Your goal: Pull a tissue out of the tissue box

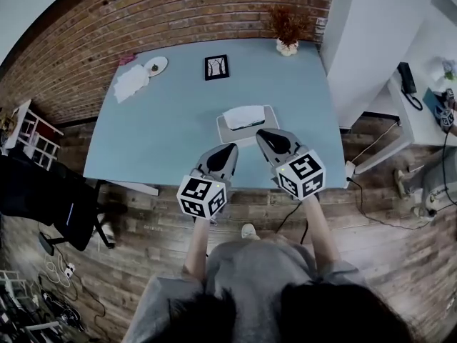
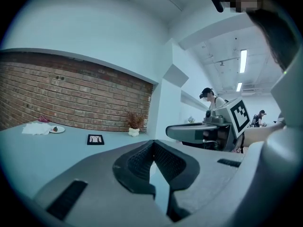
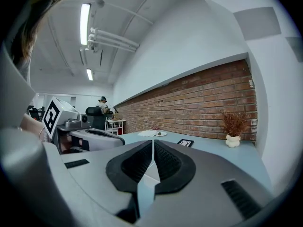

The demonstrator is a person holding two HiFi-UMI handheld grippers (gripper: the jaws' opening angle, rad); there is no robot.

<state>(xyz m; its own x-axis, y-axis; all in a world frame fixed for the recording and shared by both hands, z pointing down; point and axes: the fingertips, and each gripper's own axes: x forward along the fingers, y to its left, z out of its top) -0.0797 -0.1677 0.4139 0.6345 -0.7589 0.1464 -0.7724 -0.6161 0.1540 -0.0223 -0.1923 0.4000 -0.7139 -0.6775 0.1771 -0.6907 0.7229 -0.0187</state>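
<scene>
One pale blue rectangular tabletop (image 1: 164,134) stands against a red brick wall (image 1: 186,13). One low grey rectangular tissue box (image 1: 227,136) sits on it, near the front edge and a little right of the middle. One white tissue (image 1: 244,116) lies bunched on top of the box.

There are two grippers, each grey with black-padded jaws and each carrying one black-and-white marker cube. The left gripper (image 1: 230,147) hangs over the tabletop just in front of the box's left corner. Its jaws are clenched tip to tip with nothing between them. The right gripper (image 1: 260,131) reaches over the box's front right part. Its jaws are also pressed together at the tips and empty. Whether it touches the box cannot be told.

At the back of the tabletop stand one small black-framed picture (image 1: 216,67) and one white pot of dried reddish-brown plant (image 1: 288,28). On the back left corner are one round white plate (image 1: 156,66) and, beside it, one crumpled white sheet (image 1: 131,83). One black office chair (image 1: 43,191) stands on the wooden floor (image 1: 385,263) to the left.
</scene>
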